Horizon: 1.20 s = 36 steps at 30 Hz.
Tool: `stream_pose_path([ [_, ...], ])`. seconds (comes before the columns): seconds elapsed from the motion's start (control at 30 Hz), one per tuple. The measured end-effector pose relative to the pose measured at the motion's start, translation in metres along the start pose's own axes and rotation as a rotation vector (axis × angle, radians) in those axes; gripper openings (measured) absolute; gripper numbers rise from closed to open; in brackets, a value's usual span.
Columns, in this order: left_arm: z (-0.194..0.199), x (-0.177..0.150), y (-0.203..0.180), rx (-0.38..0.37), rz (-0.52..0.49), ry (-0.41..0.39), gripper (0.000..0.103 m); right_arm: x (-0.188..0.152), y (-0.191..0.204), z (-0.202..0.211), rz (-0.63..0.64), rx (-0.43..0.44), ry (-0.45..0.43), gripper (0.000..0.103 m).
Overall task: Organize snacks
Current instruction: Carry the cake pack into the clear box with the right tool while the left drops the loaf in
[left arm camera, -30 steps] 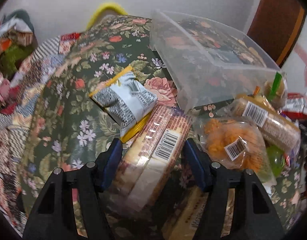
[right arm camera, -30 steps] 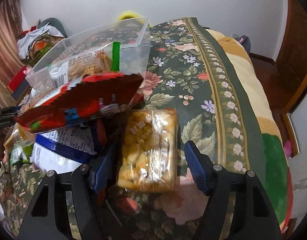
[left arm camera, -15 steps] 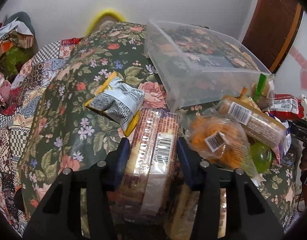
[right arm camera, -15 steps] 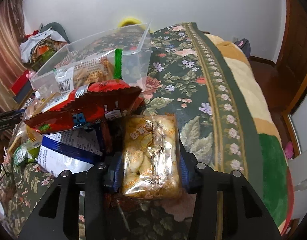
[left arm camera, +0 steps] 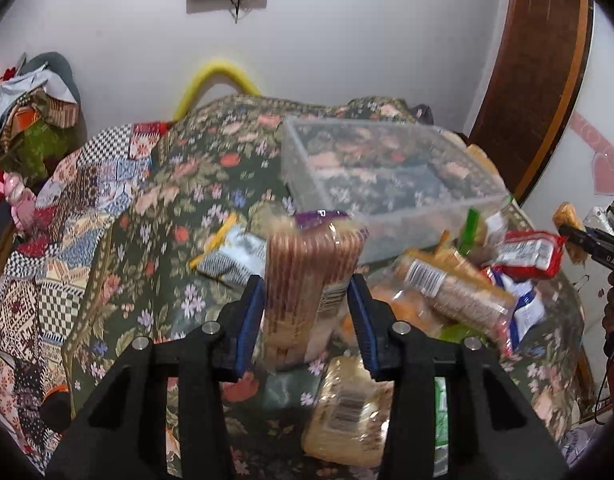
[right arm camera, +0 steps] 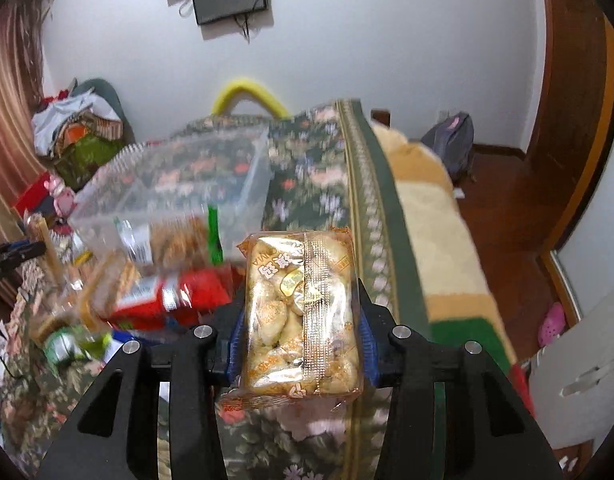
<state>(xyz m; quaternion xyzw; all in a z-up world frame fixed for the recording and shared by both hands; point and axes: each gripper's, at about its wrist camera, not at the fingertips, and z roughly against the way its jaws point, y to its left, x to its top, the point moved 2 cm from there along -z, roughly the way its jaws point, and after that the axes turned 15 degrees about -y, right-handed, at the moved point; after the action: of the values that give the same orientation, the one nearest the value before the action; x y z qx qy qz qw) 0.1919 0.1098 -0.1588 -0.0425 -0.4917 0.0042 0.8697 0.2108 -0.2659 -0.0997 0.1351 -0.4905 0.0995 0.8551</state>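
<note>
Clear box [left arm camera: 391, 184]: nothing put inside yet.
Left gripper [left arm camera: 309, 316]: clamped on biscuit pack [left arm camera: 307, 284], now lifted.
Right gripper [right arm camera: 301, 320]: clamped on pastry bag [right arm camera: 301, 316], now lifted near the box.

A pack of biscuits [left arm camera: 307, 280] is sitting between the left claw's [left arm camera: 307, 320] fingers, the box [left arm camera: 391, 184] lying ahead and rightward. A bag of pastries [right arm camera: 301, 312] is sitting between the right claw's [right arm camera: 301, 344] fingers, the box [right arm camera: 175, 184] lying ahead-left.

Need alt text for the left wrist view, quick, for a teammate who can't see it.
The left gripper clamps a cracker pack above a floral bedspread. An empty clear bin sits beyond, with more snack packs piled right.
</note>
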Motion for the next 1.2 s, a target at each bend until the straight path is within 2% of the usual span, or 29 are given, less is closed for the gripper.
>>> stream_pose_path([
  [0.33,0.008,0.034,-0.011,-0.003,0.021,-0.080,0.040,0.040,0.028,0.001,0.024,0.066,-0.122,0.042],
  [0.63,0.010,0.069,-0.028,-0.030,0.008,-0.141,0.040,0.059,0.057,-0.017,0.070,0.137,-0.156,0.042],
  [0.87,-0.006,0.087,-0.040,-0.046,0.005,-0.154,0.040,0.067,0.070,-0.041,0.110,0.177,-0.123,0.042],
  [1.2,-0.054,0.085,-0.046,-0.039,-0.013,-0.099,0.040,0.062,0.068,-0.092,0.102,0.190,0.020,0.042],
])
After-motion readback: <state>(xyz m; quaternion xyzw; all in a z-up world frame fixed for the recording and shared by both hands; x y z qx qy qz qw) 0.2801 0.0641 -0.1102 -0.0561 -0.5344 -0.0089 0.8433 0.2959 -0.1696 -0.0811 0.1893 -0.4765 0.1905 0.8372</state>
